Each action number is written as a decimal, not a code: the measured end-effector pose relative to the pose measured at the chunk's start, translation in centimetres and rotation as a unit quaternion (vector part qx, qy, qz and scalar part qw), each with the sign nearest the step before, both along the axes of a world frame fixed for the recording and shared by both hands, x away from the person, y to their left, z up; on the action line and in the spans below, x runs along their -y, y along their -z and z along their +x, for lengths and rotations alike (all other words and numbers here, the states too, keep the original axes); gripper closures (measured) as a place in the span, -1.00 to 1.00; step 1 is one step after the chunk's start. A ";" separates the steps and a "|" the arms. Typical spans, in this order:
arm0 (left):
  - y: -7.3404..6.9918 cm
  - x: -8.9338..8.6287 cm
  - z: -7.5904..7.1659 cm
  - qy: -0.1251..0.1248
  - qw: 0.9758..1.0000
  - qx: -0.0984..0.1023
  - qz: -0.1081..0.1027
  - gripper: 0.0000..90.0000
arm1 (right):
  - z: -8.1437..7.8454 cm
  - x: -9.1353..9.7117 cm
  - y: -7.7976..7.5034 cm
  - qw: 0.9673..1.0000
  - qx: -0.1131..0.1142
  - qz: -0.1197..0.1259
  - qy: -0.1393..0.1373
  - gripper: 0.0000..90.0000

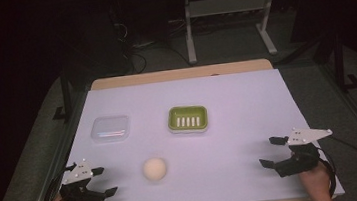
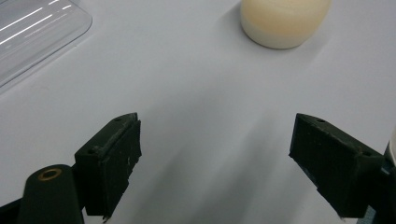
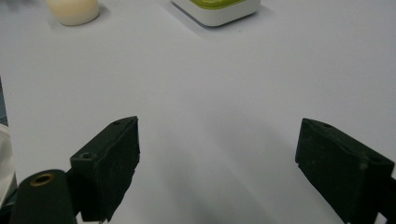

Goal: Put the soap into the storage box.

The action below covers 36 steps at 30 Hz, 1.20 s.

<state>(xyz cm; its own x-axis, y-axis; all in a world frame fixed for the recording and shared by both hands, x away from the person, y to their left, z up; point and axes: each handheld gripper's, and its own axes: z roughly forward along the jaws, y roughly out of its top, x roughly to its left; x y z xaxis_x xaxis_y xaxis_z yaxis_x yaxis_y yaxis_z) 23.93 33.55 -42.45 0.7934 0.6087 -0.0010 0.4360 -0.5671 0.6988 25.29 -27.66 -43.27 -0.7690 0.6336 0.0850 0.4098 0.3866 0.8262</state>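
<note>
- Just ahead of the left tongs (image 1: 96,182) and a little to their right: the cream soap ball (image 1: 154,169), resting on the counter, nearest thing to either tool and the likely thing to pick up
- Left tongs spread wide apart, holding nothing; right tongs (image 1: 271,151) likewise wide apart and empty, well away from the ball on its far side
- Seen in the left gripper view: soap ball (image 2: 284,21) high and right of centre, so best to swing the tongs right until the ball sits midway between the two black pads
- Best approached low and level, one pad on each side of the widest part, closing gently since a round, smooth bar will probably squirt out of a hard pinch
- Farther ahead of the ball, between the two tongs: the green soap dish (image 1: 187,118) with a slotted white insert, a probable place to set the ball
- Ahead of the left tongs, farther off: a clear plastic lid (image 1: 110,128) lying flat, apart from the dish
- Underneath everything: a plain white sheet over the counter (image 1: 247,108), wooden edge showing at the far side
- Beyond the counter: a dim room, grey floor, white desk legs (image 1: 189,29) and loose cables
</note>
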 end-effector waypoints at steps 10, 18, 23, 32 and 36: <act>-0.4 1.2 -0.1 0.019 1.000 0.003 0.001 -0.55 | 0.0 -0.1 0.2 1.000 0.001 -0.008 -0.006 -0.71; -0.8 2.6 0.1 0.039 0.999 0.000 0.030 -0.59 | -0.1 0.0 0.2 1.000 0.000 -0.009 -0.004 -0.71; -1.3 3.6 0.5 0.058 0.997 0.000 0.047 -0.59 | -0.2 0.1 0.2 1.000 0.002 -0.006 -0.002 -0.71; -2.3 6.2 1.6 0.098 0.992 -0.010 0.079 -0.60 | -0.3 -0.2 0.4 1.000 -0.003 -0.009 -0.009 -0.71; -2.6 7.0 2.0 0.109 0.990 -0.011 0.088 -0.60 | -0.3 -0.3 0.4 1.000 -0.002 -0.009 -0.011 -0.71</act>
